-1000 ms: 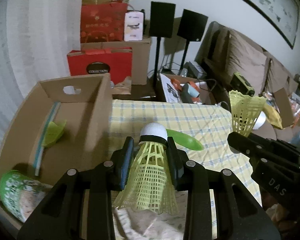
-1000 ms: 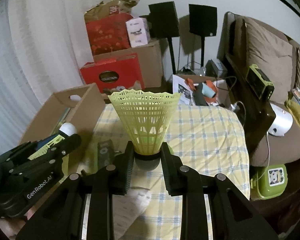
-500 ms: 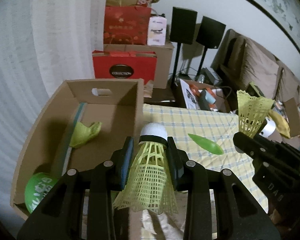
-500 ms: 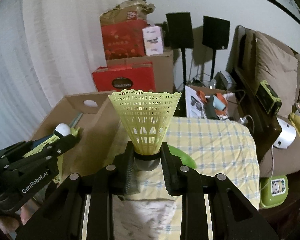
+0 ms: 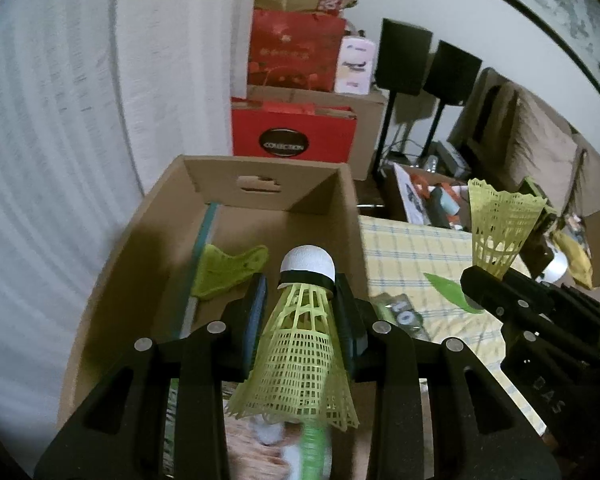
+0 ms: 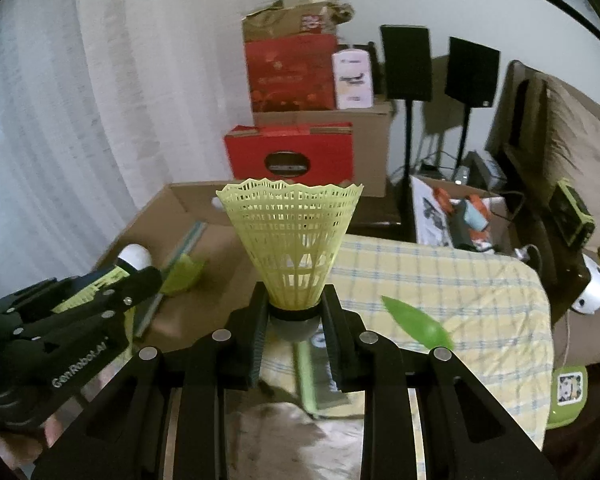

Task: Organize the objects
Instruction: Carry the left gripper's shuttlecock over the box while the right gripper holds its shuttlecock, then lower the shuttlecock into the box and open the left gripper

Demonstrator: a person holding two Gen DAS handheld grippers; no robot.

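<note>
A yellow shuttlecock (image 5: 300,344) sits cork-forward, pinched in the left claw (image 5: 300,300) above the cardboard box (image 5: 148,240). The right claw (image 6: 294,320) grips a second shuttlecock (image 6: 290,240), skirt forward, its cork half hidden between the fingers.

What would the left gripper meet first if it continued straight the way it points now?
Probably the inside of the cardboard box: the left gripper, holding a shuttlecock cork-first, points into it. The floor or far wall would be first; depth is unclear.
</note>
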